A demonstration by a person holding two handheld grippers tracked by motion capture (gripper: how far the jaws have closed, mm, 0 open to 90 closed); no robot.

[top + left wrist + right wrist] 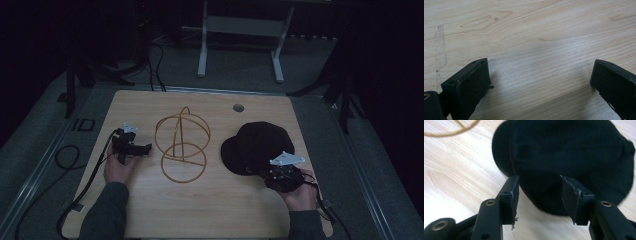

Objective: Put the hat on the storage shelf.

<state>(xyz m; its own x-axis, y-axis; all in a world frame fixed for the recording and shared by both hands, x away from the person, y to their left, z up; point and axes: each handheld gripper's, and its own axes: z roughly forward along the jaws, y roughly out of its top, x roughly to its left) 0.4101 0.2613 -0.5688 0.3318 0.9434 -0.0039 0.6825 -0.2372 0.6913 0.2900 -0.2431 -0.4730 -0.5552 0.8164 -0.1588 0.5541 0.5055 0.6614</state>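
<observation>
Right gripper fingers spread at black cap edge; wire stand btwn it & left gripper, also spread.

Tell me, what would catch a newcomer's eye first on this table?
Probably the black cap lying at the right of the wooden table, with the right gripper open at its near edge. Next, the gold wire stand in the middle, made of hoops. The left gripper is open over bare wood, left of the stand.
</observation>
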